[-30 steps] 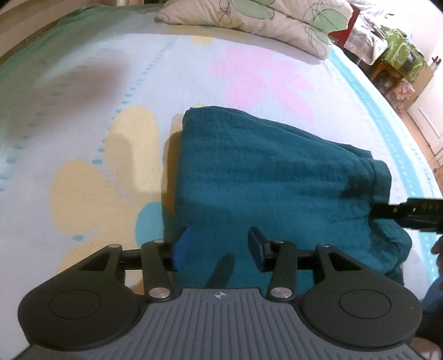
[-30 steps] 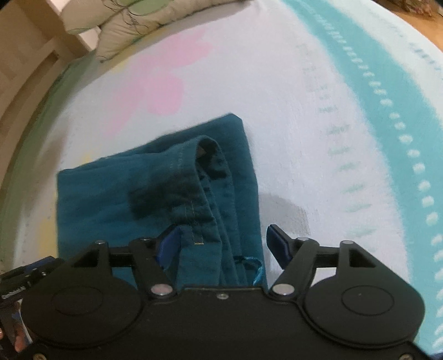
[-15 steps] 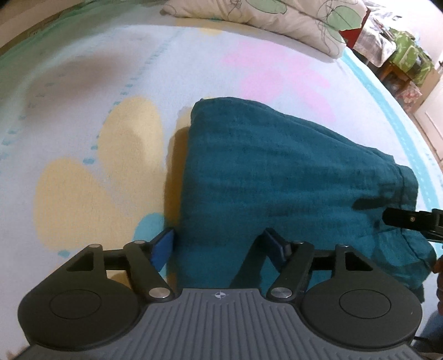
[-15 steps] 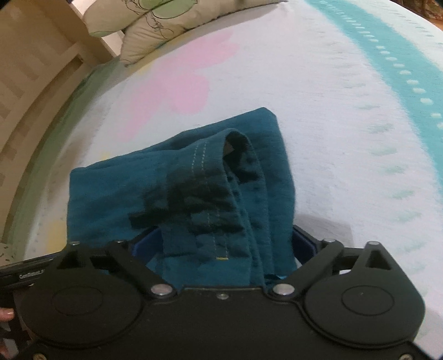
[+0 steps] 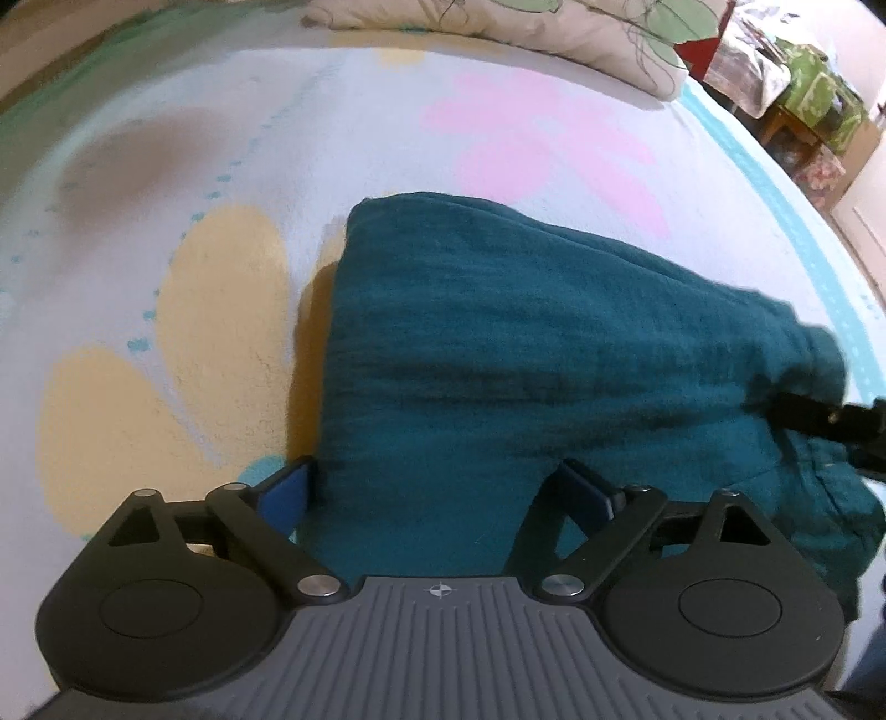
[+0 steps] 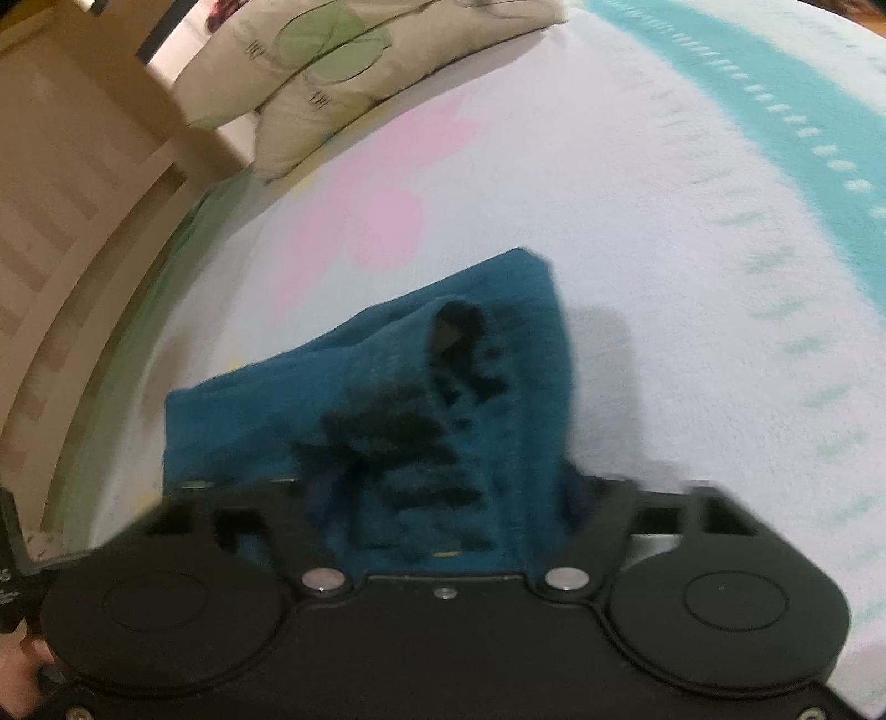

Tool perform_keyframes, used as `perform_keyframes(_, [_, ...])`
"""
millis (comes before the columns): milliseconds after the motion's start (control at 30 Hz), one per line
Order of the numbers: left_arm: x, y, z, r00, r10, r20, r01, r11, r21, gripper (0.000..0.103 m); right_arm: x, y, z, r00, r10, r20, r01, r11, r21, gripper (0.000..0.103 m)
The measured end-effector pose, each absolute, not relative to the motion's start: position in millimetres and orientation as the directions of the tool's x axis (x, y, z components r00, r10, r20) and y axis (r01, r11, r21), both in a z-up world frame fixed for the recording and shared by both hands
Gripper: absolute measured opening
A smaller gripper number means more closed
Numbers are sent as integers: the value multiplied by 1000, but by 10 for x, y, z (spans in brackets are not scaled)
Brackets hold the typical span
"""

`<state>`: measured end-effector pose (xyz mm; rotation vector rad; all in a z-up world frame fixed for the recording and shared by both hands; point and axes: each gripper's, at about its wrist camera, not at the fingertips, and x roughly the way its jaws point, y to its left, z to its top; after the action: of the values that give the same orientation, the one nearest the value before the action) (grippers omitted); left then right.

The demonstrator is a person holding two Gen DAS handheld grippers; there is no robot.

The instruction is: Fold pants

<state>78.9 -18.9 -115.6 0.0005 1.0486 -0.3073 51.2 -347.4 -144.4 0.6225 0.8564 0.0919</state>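
- The bed (image 5: 232, 138), under a pale sheet printed with yellow and pink flowers and a teal band along one side, carries everything; a leaf-patterned pillow (image 5: 554, 27) lies at its far edge.
- The pants (image 5: 526, 354), dark teal and crinkly, lie near the middle of the bed as a thick folded bundle, one end by the yellow flower and the other reaching toward the teal band. The layers already look stacked, so I judge the folding is well along.
- The left gripper (image 5: 443, 493) points steeply down at the near corner of the bundle's folded end. Its jaws are opening and stand wide apart, one blue pad off the cloth's edge over the sheet, the other over the fabric; nothing is pinched, probably a wide bite being lined up.
- The right gripper (image 6: 443, 498) sits at the opposite end, where the bunched, stitched edge rises in dark creases. Its jaws are closing with that gathered cloth between them; blur hides whether the pads press it yet.
- With one gripper at each end, the bundle can likely be lifted or turned evenly without the layers sliding apart.
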Motion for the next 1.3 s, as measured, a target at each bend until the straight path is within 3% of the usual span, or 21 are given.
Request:
perform_keyframes(67, [846, -145, -1147, 440, -268, -857, 229, 956, -181, 92, 507, -3530, -1488, 666, 348, -660, 176, 786, 593, 48])
perform_keyframes(133, [876, -123, -1133, 430, -272, -861, 213, 957, -197, 90, 507, -3541, -1497, 662, 354, -660, 179, 781, 598, 45])
perform_keyframes(167, [876, -121, -1130, 431, -264, -863, 208, 960, -189, 83, 510, -3518, -1488, 661, 349, -664, 171, 791, 587, 41])
perform_keyframes(267, [809, -129, -1065, 470, -222, -854, 187, 971, -149, 30, 498, -3431, -1409, 661, 332, -672, 131, 832, 540, 34])
perform_keyframes(300, [776, -115, -1039, 484, -217, -847, 174, 973, -150, 17, 493, -3395, -1377, 663, 325, -675, 116, 846, 521, 32])
perform_keyframes(367, [719, -70, -999, 506, -215, -835, 156, 975, -157, 10, 482, -3299, -1299, 666, 302, -683, 84, 878, 470, 30])
perform_keyframes(600, [531, 67, -634, 599, -242, -763, 166, 970, -178, 8, 413, -2901, -760, 692, 282, -665, -104, 950, 294, 26])
perform_keyframes(867, [708, 547, -124, 715, -163, -679, 87, 986, -145, 7, 888, -2328, -265, 688, 410, -599, -290, 912, 291, 25])
perform_keyframes(1033, [986, 1002, -254, 705, -77, -705, -9, 993, -118, 7, 1451, -1913, -334, 658, 457, -599, -343, 889, 303, 25])
perform_keyframes(1167, [1264, 1200, -703, 610, -49, -791, -71, 991, -116, 9, 1862, -1732, -666, 606, 441, -662, -315, 897, 309, 27])
perform_keyframes(1300, [1334, 1221, -964, 557, -44, -830, -91, 989, -113, 15, 2077, -1727, -990, 539, 362, -761, -248, 931, 268, 41])
